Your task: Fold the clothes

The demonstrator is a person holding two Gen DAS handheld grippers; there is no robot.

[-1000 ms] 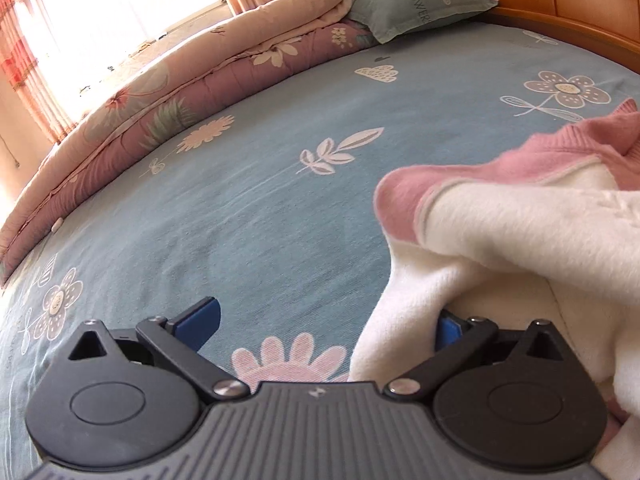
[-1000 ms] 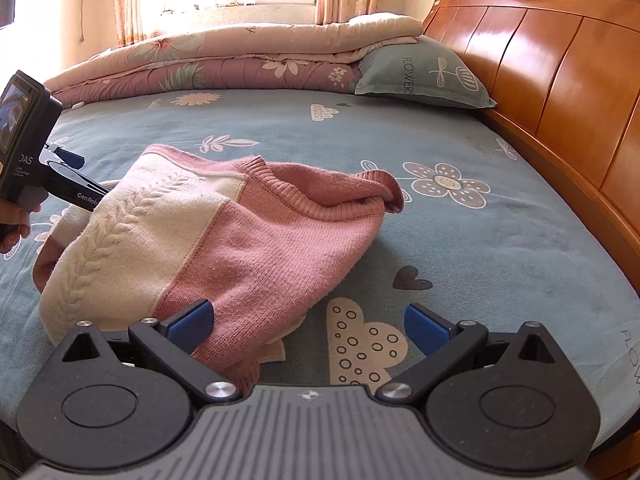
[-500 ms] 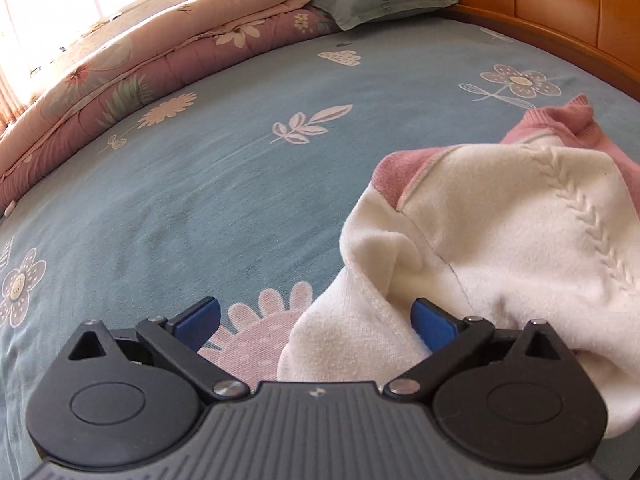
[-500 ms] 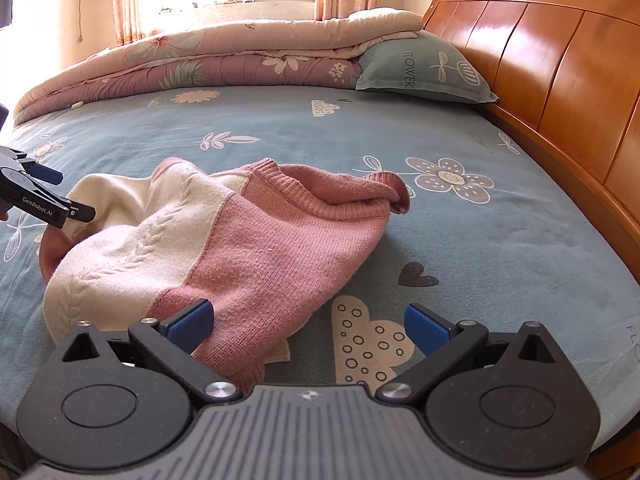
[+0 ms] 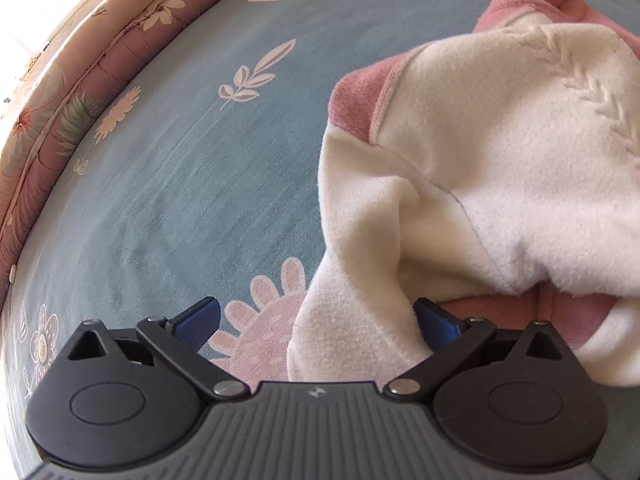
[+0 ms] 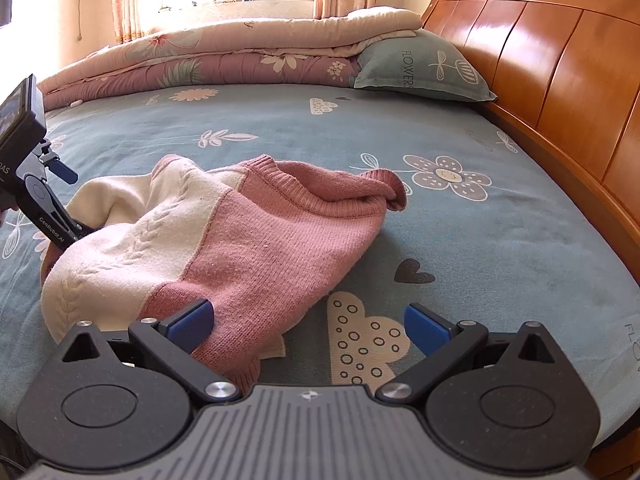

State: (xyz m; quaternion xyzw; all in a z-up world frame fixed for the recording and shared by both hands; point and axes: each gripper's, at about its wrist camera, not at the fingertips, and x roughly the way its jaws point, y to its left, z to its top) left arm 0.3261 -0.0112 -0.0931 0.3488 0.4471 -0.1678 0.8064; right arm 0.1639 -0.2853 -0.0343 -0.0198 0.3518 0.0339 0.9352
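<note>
- The sweater point(image 6: 224, 248), pink and cream, lies crumpled on the bed point(image 6: 500, 240), toward its near left part, not yet spread flat; the folding proper looks hardly begun.
- Your left gripper point(image 5: 316, 320) is wide open, with a cream fold of the sweater bunched between its fingers and against the right one. I judge you are placed to pinch that edge, but nothing is clamped.
- In the right wrist view, that same gripper comes in from the left edge and its tip is tucked against the cream end of the sweater.
- Your right gripper point(image 6: 308, 326) is also wide open and holds nothing. Its left finger point(image 6: 190, 322) stands over the pink hem at the near side, while the right finger is over bare sheet.
- That stance suggests one gripper for each end, so you can lift and pull the sweater flat.
- The rolled quilt point(image 6: 240, 56) and the pillow point(image 6: 420, 68) sit well apart at the far side, by the headboard point(image 6: 560, 64), so they leave you room.
- No basket, box or drawer is in view, so nothing is contained anywhere.
</note>
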